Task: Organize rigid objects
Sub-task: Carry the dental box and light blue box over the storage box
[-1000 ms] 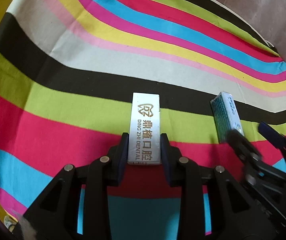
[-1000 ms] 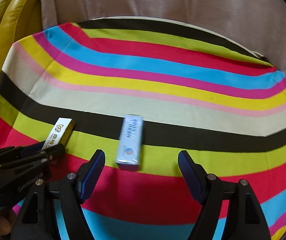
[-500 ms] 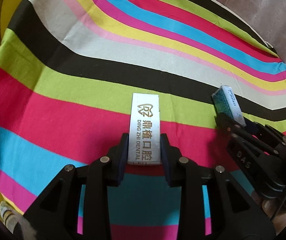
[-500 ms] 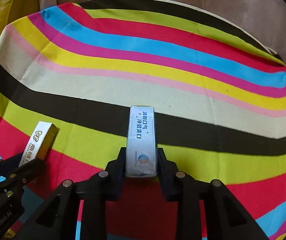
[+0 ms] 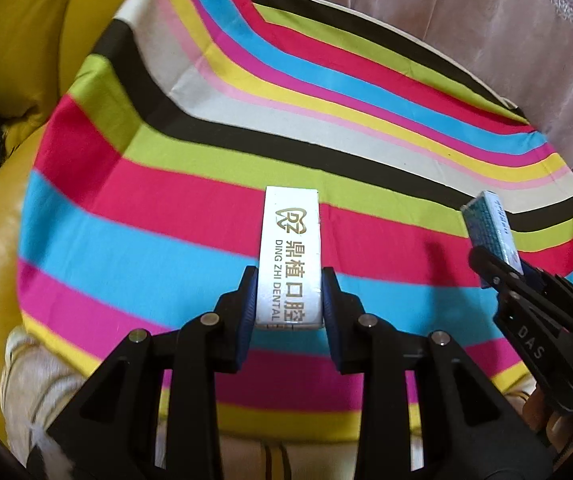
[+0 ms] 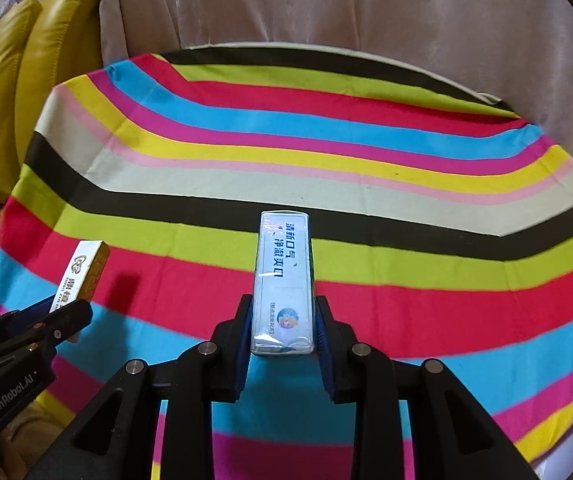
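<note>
White box [image 5: 289,256], gold tooth logo and "DING ZHI DENTAL" printed lengthwise: clamped at its near end between the pads of the left gripper [image 5: 289,300], far end projecting forward over the red and blue stripes of the cloth. In the right wrist view the same box [image 6: 82,270] appears at lower left, gold side face visible, its near end hidden in the jaws of the left gripper [image 6: 56,316].

Blue-and-white box [image 6: 283,282], glossy wrapper, dark blue Chinese lettering, small round picture near the held end: gripped on both long sides by the right gripper [image 6: 282,334], far end pointing toward the black stripe. In the left wrist view this box [image 5: 490,232] sits at the right edge, tilted, held by the right gripper [image 5: 504,274].

Both boxes appear raised off the striped cloth [image 5: 206,184]; dark shadow patches lie on the red stripe between them.

Surroundings: cloth covers a rounded table-like surface. Yellow leather cushion [image 6: 26,80] to the left, pinkish-beige curtain [image 6: 326,8] behind.
</note>
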The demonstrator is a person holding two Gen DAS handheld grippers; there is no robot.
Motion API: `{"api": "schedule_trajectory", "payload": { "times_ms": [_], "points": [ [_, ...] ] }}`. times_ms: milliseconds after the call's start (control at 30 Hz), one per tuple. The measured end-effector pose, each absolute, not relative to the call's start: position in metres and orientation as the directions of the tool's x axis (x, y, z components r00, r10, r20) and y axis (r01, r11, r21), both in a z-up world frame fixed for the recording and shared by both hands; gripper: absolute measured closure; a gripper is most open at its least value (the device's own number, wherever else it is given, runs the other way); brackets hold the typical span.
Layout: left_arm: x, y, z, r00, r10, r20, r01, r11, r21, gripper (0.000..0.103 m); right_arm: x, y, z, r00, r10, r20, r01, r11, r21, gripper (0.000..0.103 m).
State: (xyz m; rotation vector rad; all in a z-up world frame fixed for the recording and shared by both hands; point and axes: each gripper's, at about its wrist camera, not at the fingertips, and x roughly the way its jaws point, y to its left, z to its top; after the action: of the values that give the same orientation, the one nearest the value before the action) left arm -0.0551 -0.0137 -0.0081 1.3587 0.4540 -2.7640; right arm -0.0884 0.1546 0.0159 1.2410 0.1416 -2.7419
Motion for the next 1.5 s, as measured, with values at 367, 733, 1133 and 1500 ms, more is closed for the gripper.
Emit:
{"api": "schedule_trajectory", "payload": {
  "times_ms": [367,733,1133,1500],
  "points": [
    [0.002,-0.012,0.001,-0.647,0.085,-0.758,0.157,-0.958,-0.241,0.068,-0.028,0.165,0.031,-0.666,-0.061,-0.743,0.149,-0.987,-0.052,0.073],
    [0.051,-0.010,0.014,-0.668,0.081,-0.740,0.147,-0.960,-0.238,0.068,0.036,0.195,0.046,-0.673,-0.014,-0.740,0.097,-0.993,-0.070,0.073],
    [0.093,0.013,0.018,-0.672,0.074,-0.737,0.084,-0.981,-0.176,0.068,0.094,0.223,0.048,-0.677,0.018,-0.736,0.049,-0.996,-0.070,0.073],
    [0.101,0.037,0.019,-0.664,0.076,-0.743,0.030,-0.991,-0.129,0.068,0.117,0.243,0.044,-0.671,0.005,-0.742,0.028,-0.999,-0.033,0.073]
  ]
}}
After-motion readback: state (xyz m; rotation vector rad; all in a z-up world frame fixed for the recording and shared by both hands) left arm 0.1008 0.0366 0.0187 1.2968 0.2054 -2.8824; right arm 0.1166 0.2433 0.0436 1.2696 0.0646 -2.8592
